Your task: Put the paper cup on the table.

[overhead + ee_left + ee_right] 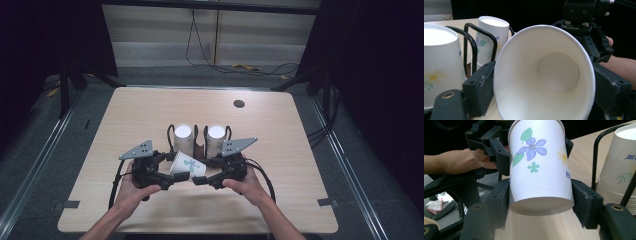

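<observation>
A floral paper cup (186, 165) lies on its side in the air between my two grippers, above the table's near half. My left gripper (172, 168) is shut on its rim end; the left gripper view looks straight into the white inside of the cup (559, 72), with a jaw on each side of the mouth. My right gripper (201, 171) is shut on the base end. In the right gripper view the cup (539, 170) has its bottom toward the camera, and the black pads (584, 202) press its sides.
Just behind the grippers, two stacks of upside-down paper cups (183, 139) (216, 138) stand in a black wire holder (195, 136). The wooden table (150, 110) has a round grommet hole (239, 104) at the back right. Cables lie on the floor beyond.
</observation>
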`<state>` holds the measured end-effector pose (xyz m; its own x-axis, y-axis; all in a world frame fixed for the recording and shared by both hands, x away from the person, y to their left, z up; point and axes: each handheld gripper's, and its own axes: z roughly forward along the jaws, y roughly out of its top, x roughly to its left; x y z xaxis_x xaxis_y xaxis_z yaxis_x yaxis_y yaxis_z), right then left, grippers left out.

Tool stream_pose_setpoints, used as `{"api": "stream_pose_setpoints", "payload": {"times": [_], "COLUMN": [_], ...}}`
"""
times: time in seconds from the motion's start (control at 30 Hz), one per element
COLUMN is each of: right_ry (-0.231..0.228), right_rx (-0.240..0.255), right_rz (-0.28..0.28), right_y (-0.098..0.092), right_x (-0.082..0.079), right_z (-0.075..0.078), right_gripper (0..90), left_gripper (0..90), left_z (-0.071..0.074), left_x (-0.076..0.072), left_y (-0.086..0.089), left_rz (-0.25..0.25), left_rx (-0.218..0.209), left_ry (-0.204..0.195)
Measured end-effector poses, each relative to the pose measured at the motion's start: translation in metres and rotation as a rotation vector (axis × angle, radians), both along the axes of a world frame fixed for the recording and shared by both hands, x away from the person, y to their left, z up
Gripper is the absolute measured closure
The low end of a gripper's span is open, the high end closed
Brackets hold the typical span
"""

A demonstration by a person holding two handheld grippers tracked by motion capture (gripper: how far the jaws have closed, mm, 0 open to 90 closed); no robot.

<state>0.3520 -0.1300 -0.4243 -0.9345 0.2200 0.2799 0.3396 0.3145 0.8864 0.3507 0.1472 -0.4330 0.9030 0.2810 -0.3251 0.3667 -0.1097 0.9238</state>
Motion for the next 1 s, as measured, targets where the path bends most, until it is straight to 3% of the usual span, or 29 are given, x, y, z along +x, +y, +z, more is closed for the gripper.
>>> {"api": "stream_pose_setpoints", "payload": {"times": [0.5,0.73,1.0], "right_ry": [-0.003,-0.012,-0.012], "right_rx": [0.009,0.003,-0.007], "right_rz": [0.043,0.049,0.053], "right_y": [0.0028,0.0048,0.0048], "right_x": [0.0001,-0.0005,0.0010], "right_z": [-0.0020,-0.0022,-0.0032], "right_gripper": [37.2,37.2,36.2], "left_gripper": [18.4,19.1,22.4], "left_z": [0.0000,-0.0005,-0.0007], "left_x": [0.0020,0.0028,0.0051], "left_y": [0.0041,0.0043,0.0059], "left_rz": [-0.050,-0.062,-0.078], "left_rx": [-0.047,-0.034,-0.048], "left_ry": [0.022,0.024,0.028]}}
